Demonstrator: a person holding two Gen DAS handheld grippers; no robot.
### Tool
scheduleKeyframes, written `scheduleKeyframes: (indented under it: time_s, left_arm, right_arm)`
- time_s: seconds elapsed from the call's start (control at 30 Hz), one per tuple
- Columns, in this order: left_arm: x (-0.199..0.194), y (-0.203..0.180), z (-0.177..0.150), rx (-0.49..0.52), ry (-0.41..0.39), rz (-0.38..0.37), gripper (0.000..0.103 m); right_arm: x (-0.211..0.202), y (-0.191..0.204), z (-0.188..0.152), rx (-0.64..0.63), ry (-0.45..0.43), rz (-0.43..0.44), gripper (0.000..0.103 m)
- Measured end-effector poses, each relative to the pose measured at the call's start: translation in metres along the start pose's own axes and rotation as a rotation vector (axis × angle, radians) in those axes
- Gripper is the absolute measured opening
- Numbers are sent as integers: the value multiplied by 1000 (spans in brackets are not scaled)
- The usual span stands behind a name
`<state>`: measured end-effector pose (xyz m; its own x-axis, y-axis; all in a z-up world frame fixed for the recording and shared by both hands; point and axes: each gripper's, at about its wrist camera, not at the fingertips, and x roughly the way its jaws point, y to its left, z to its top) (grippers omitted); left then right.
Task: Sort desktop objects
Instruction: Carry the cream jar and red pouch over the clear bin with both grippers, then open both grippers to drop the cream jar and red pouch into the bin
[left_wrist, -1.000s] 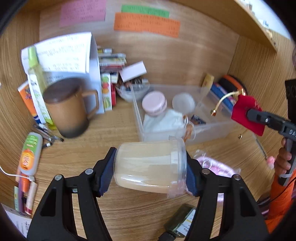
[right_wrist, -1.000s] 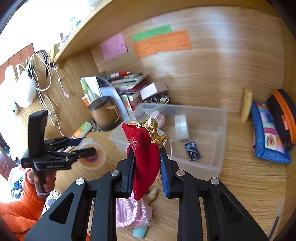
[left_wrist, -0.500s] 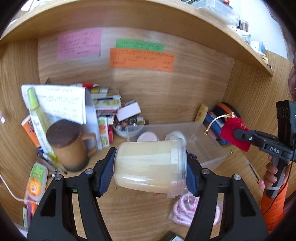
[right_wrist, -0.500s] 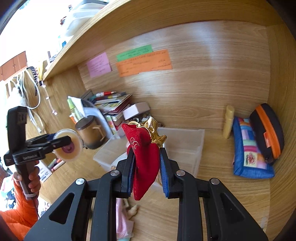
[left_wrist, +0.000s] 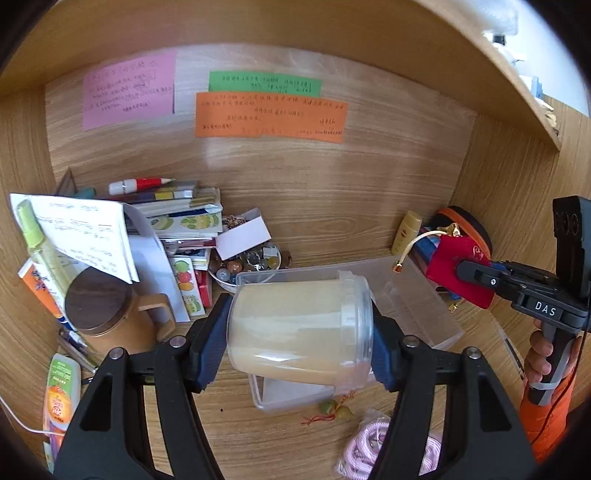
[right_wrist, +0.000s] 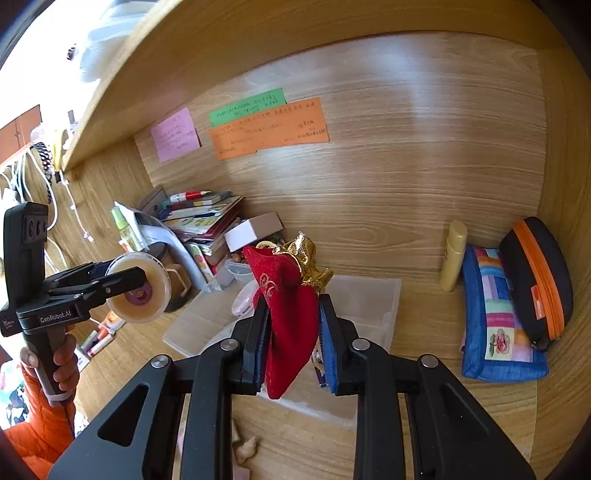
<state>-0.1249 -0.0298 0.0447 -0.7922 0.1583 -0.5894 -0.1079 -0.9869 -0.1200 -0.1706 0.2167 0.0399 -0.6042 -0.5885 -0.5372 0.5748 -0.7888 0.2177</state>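
Left gripper (left_wrist: 301, 332): jaws clamped on the clear jar (left_wrist: 299, 328), one pad on its base, one on its lidded end.
Jar's long axis: lying sideways, running left to right across the centre of the left wrist frame, lid toward frame right.
Jar versus bin: held in the air in front of the clear bin (left_wrist: 413, 295); the bin's open top shows behind and lower right of the jar.
Right gripper (right_wrist: 293, 332): jaws closed on the red pouch (right_wrist: 291, 317), which hangs downward, its gold-trimmed mouth up.
Pouch versus bin: in the right wrist frame the bin (right_wrist: 373, 306) sits directly behind and below the pouch, mid-frame.
Nearer hand: by my reckoning the right one, already over the bin; the left is off toward frame left.
Desk (right_wrist: 461, 398): bare wood lower right, a blue patchwork case (right_wrist: 495, 317) at right.
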Motion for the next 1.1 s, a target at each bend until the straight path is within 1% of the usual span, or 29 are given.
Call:
scheduleKeyframes:
  time_s: [0.17, 0.27, 0.47, 0.6, 0.77, 0.87, 1.1]
  left_arm:
    - [21, -3, 2, 4, 35, -15, 65]
    - [37, -6, 4, 7, 68, -32, 65]
    - [70, -20, 6, 38, 130, -64, 65]
    - [91, -32, 6, 66, 173, -89, 65]
    - [108, -42, 3, 103, 209, -89, 65]
    - [117, -45, 2, 115, 231, -84, 65]
    - [123, -52, -3, 163, 233, -64, 65]
  right_arm:
    - [16, -3, 2, 6, 26, -3, 22]
    - [26, -7, 1, 18, 43, -3, 22]
    - [46, -15, -4, 35, 92, -22, 22]
    - [57, -18, -8, 30, 116, -55, 22]
    - [66, -22, -10, 28, 138, -78, 22]
    - [71, -25, -13, 22, 149, -111, 23]
    - [84, -25, -19, 1, 181, -148, 23]
